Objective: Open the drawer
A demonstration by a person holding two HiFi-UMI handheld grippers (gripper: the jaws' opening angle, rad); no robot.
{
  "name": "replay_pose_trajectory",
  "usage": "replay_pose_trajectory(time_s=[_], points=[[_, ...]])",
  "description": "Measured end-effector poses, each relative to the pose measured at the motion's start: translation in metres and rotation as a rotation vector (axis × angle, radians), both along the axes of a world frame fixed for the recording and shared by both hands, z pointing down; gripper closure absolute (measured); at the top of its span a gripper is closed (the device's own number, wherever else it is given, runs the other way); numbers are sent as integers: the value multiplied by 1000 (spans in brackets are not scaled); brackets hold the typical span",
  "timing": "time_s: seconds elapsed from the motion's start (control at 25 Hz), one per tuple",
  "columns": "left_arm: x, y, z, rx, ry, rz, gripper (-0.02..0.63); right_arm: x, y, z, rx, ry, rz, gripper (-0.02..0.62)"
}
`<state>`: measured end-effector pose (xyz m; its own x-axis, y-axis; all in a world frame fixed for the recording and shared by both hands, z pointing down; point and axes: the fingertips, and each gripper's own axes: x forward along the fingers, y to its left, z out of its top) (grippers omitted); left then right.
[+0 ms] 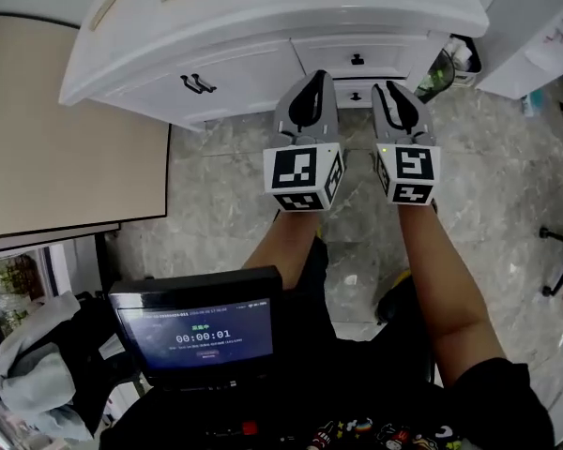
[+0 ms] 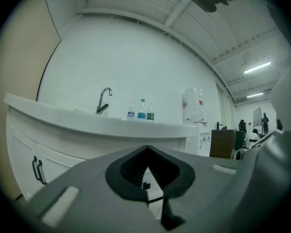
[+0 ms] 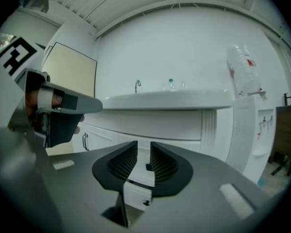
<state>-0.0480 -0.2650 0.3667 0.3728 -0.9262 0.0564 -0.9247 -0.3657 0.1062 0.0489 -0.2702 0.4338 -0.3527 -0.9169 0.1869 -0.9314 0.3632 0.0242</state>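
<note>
A white vanity cabinet [image 1: 235, 26] stands ahead, its upper drawer [image 1: 387, 56] carrying a small black knob [image 1: 357, 60]. A lower drawer [image 1: 353, 95] shows between my two grippers. My left gripper [image 1: 317, 75] hovers in front of the drawers; its jaws meet at the tips [image 2: 146, 149] and hold nothing. Beside it, my right gripper [image 1: 392, 86] stands a little open, empty. In the right gripper view the upper knob [image 3: 148, 167] lies in the narrow gap of the right gripper [image 3: 143, 144], still some way off. The lower knob [image 3: 146, 203] shows below it.
Left of the drawers, a cabinet door has two black handles [image 1: 198, 83]. A beige panel [image 1: 66, 129] stands to the left, and a bin [image 1: 455, 64] and a white unit [image 1: 544, 26] to the right. A timer screen [image 1: 206, 334] sits near me. Grey marble floor [image 1: 235, 204].
</note>
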Motion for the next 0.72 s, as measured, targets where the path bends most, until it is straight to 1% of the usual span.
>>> replay_pose_trajectory(time_s=[0.16,0.28,0.44,0.52,0.72], points=[[-9,-42,76,-2,6,-17,606,-9,-54,82,-18,-4,60,463],[-13,-63,113,4,1,-23,606,-16,-83,118,-14,-9,83,451],[-17,-81,136,27,-22,-28,606,-26,-105,139,20,1,95,448],[-18,-85,146,23,-30,-27,606,-30,-110,144,32,10,100,440],[-22,-92,165,12,-23,-19,606,-24,-120,147,65,26,138,441]])
